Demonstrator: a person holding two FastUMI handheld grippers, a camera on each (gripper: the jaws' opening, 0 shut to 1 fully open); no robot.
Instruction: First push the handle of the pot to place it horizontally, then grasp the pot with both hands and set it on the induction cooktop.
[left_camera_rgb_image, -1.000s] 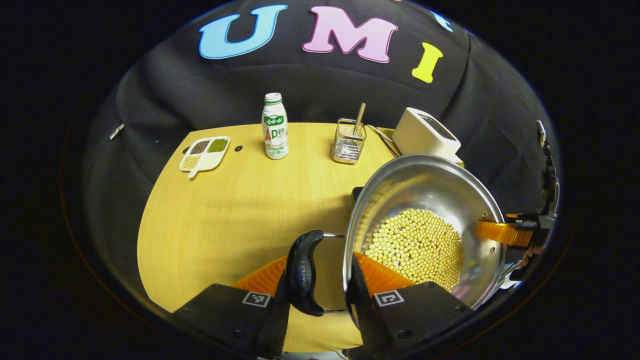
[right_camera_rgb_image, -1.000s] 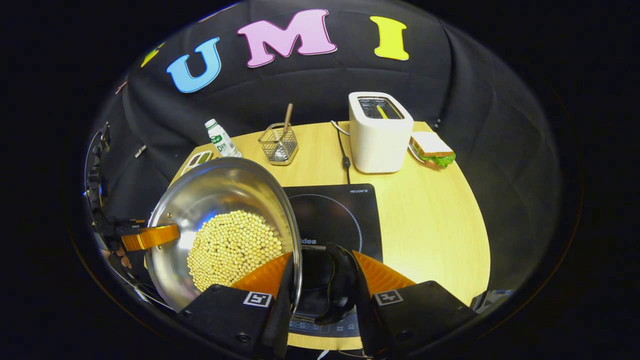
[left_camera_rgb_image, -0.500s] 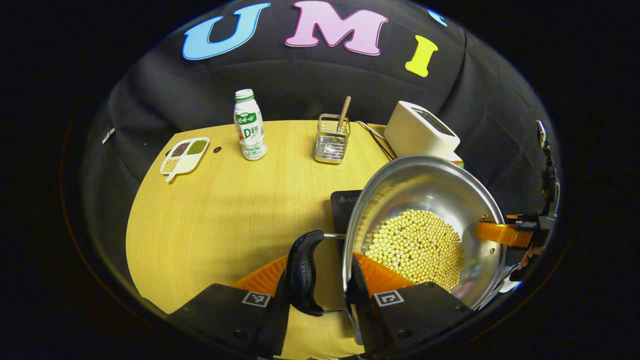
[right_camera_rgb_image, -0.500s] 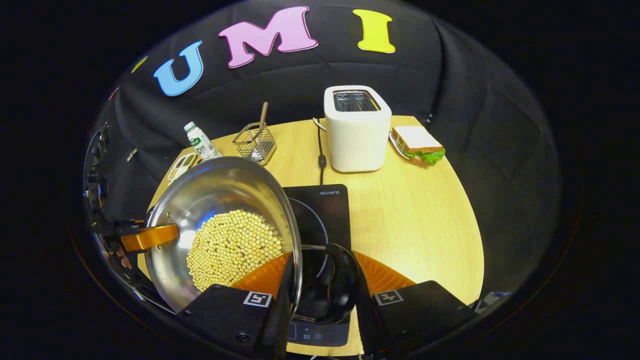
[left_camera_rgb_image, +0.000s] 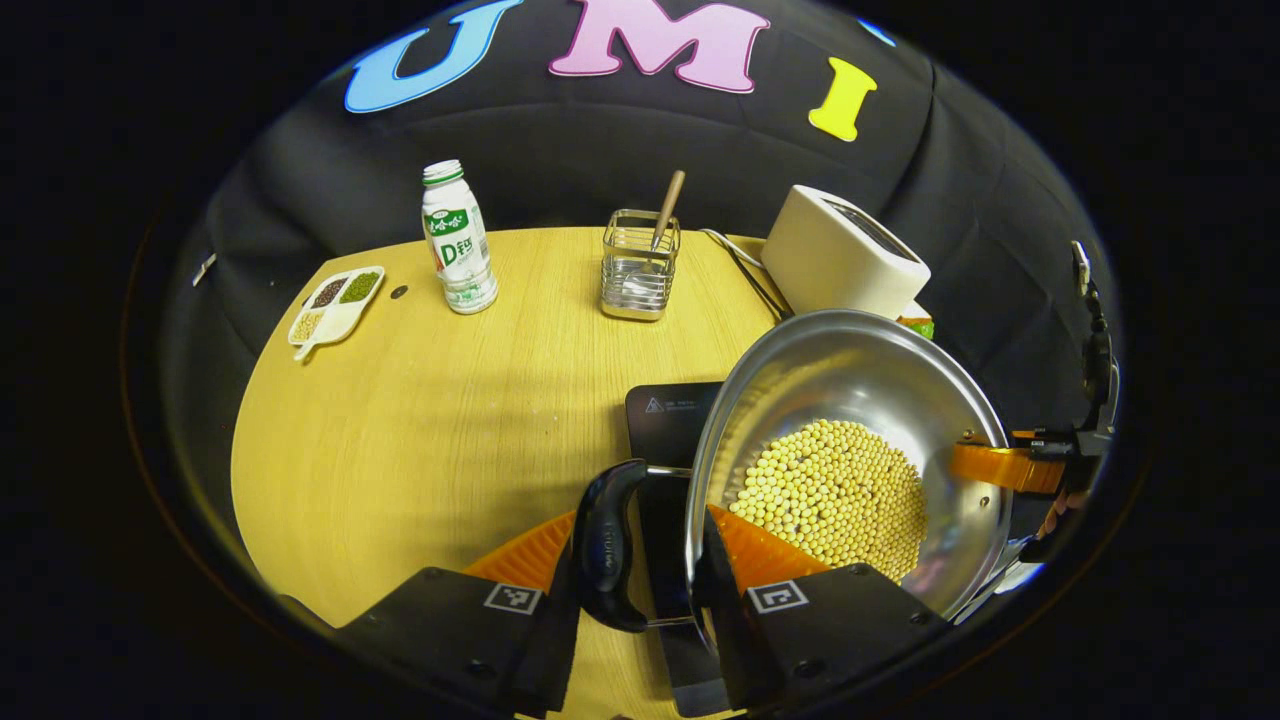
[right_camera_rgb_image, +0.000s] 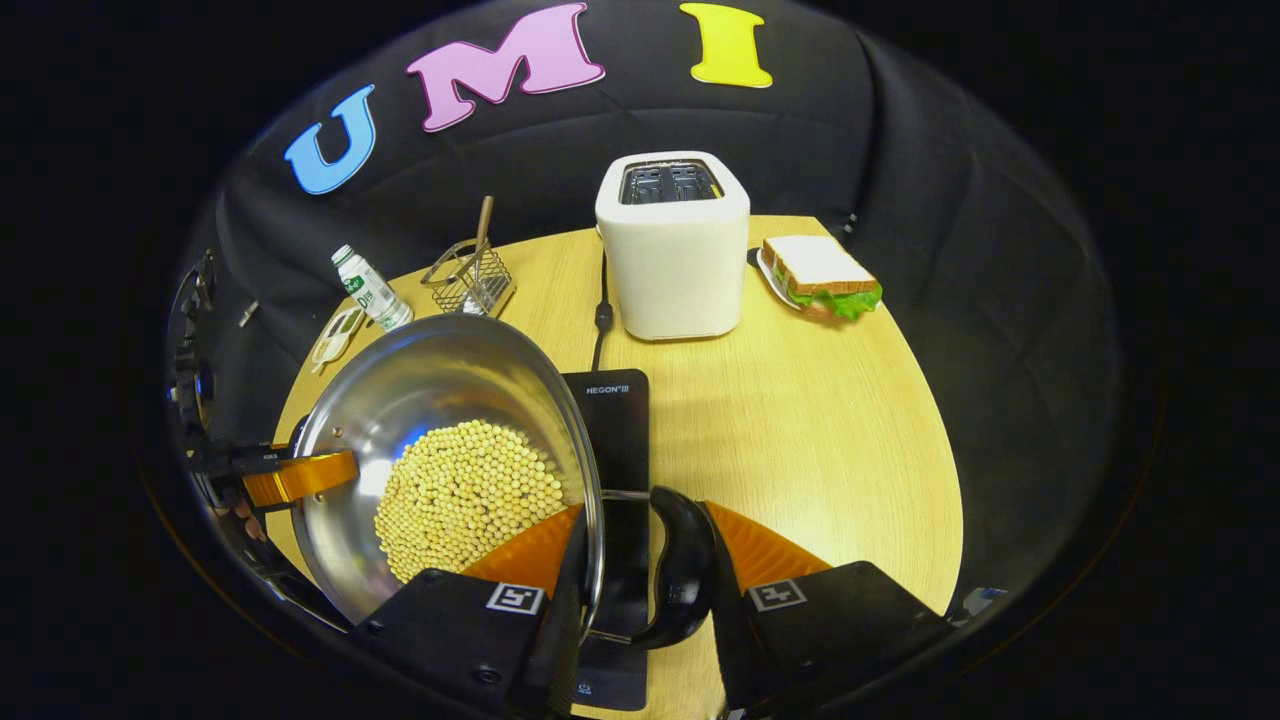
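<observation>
A steel pot (left_camera_rgb_image: 860, 380) holding yellow beans (left_camera_rgb_image: 835, 490) hangs between both grippers. My left gripper (left_camera_rgb_image: 640, 535) is shut on the pot's black side handle (left_camera_rgb_image: 605, 545), with one finger against the rim. My right gripper (right_camera_rgb_image: 642, 535) is shut on the opposite black handle (right_camera_rgb_image: 685, 570) in the same way. Across the pot, the right gripper (left_camera_rgb_image: 1010, 468) and the left gripper (right_camera_rgb_image: 295, 475) each show at the far rim. The black induction cooktop (right_camera_rgb_image: 615, 420) lies under the pot, and its corner (left_camera_rgb_image: 670, 410) pokes out past the rim. Whether the pot touches it I cannot tell.
On the wooden table (right_camera_rgb_image: 840, 430), a white toaster (right_camera_rgb_image: 672, 245) stands behind the cooktop with its cord (right_camera_rgb_image: 602, 315) trailing forward, and a sandwich (right_camera_rgb_image: 820, 275) lies on a plate to its right. A bottle (left_camera_rgb_image: 455, 240), a wire basket (left_camera_rgb_image: 635, 265) and a sectioned dish (left_camera_rgb_image: 335, 305) stand at the back left.
Both grippers have carried the pot to the right. The cooktop, first beside the pot's right edge, now lies beneath it and shows under the left handle.
</observation>
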